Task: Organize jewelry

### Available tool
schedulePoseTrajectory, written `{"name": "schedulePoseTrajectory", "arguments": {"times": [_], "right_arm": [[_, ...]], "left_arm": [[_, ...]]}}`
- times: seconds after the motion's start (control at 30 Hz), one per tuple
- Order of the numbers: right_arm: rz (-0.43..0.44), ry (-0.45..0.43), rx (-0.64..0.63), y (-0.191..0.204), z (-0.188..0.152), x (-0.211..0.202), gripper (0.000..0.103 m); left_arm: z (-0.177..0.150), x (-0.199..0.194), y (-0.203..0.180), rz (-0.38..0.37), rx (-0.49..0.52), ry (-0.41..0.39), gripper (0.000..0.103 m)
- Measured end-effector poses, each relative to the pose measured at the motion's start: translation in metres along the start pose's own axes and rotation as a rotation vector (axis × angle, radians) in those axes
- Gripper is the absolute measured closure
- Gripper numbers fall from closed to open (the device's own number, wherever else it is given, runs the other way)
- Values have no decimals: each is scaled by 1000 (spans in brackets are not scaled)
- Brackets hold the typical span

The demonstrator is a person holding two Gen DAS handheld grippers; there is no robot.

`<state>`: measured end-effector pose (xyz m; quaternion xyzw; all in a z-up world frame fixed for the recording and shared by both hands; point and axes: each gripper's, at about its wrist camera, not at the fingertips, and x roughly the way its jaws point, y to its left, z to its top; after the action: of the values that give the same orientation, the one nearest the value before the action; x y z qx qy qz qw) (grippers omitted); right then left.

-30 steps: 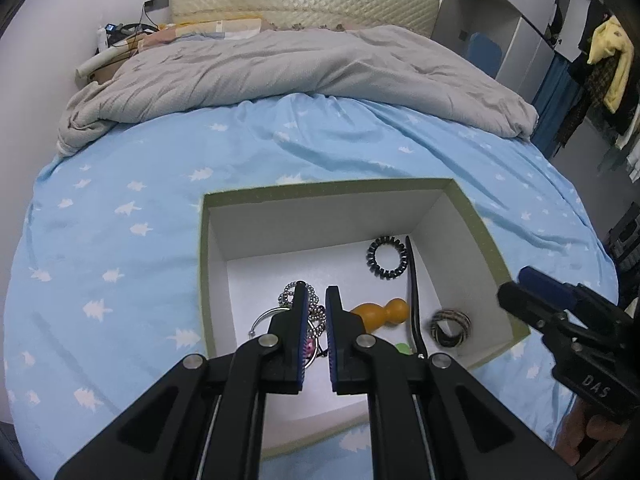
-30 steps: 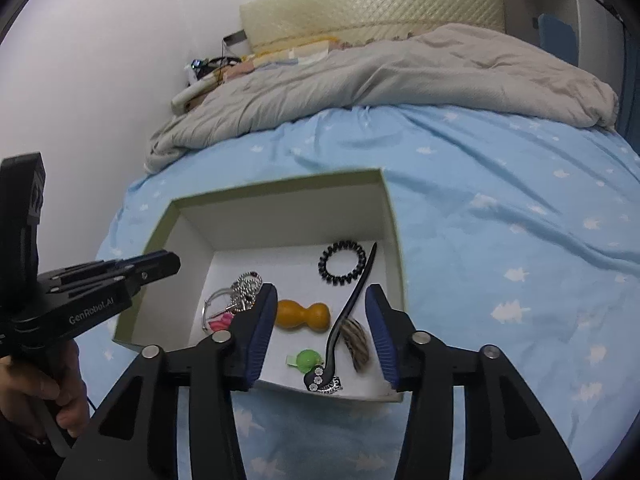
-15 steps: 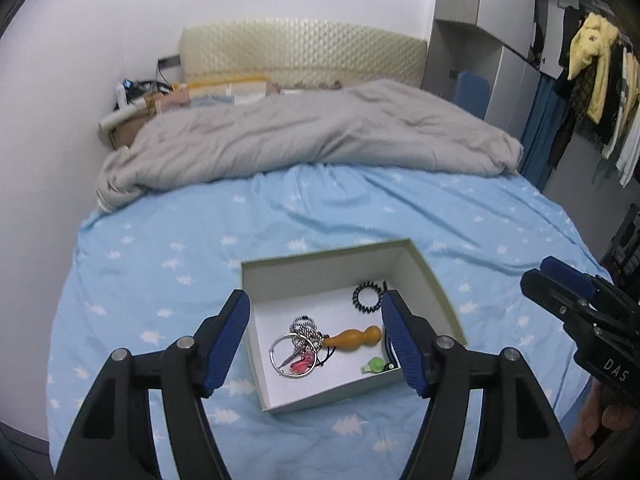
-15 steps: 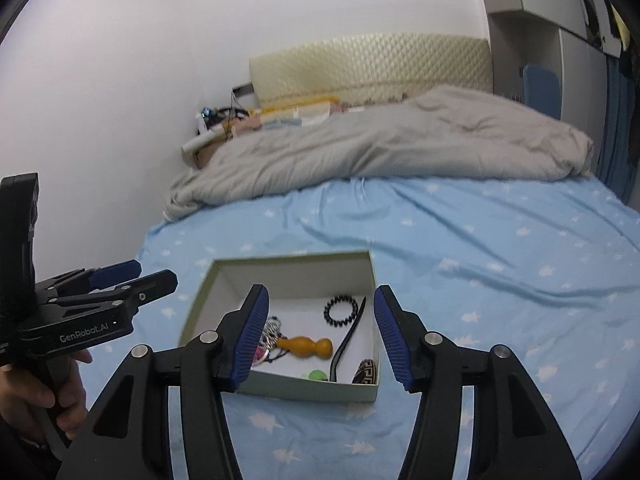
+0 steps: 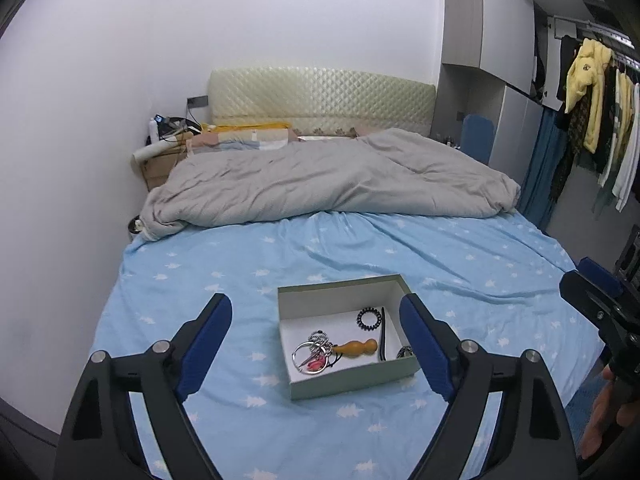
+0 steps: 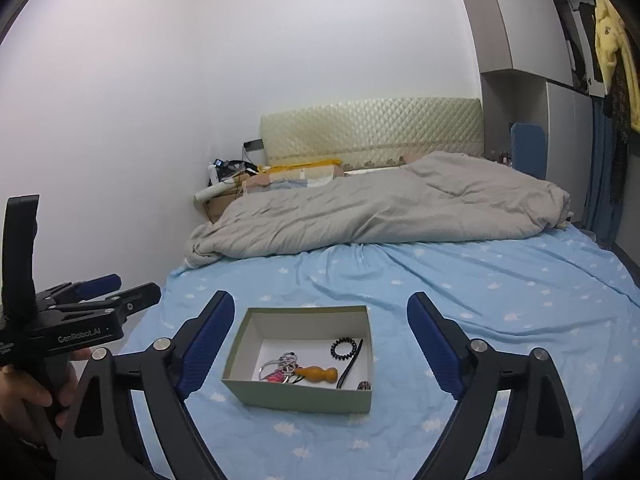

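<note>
- Left gripper [image 5: 316, 344] has its jaws spread wide with nothing in them, held well above the bed [image 5: 240, 264].
- Right gripper [image 6: 320, 344] is the same: wide apart, empty.
- Box [image 5: 352, 376] sits near the bed's foot edge, with the keyring bunch [image 5: 314, 354], wooden piece [image 5: 358, 347], black hair tie [image 5: 369, 319] and hair stick [image 5: 382, 334] all inside, so I'd say the sorting looks done.

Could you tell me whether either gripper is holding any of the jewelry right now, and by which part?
Nothing is held: the left gripper and right gripper both have their jaws wide open, above the box.
</note>
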<state>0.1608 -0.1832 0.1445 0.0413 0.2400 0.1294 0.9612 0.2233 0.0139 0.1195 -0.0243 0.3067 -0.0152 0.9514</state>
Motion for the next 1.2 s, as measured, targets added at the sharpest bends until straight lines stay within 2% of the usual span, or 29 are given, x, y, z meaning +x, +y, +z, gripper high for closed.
{"name": "schedulePoseTrajectory", "arguments": {"times": [0.23,0.5,0.77,1.2], "right_arm": [[-4,-26,-20,16,-10,-36,1],[-14,13,-15,18,-37,-54,0],[-28,64,-12,11,-62,-55,0],[-44,101,-8,6,-69,-47,0]], "left_arm": [[-18,-43,3,6,-9,-5,17],[-47,-68,3,9,-19,13,17],[-67,-64,-4,12,-17,48,17],[-73,-54,-8,24,-27,78,17]]}}
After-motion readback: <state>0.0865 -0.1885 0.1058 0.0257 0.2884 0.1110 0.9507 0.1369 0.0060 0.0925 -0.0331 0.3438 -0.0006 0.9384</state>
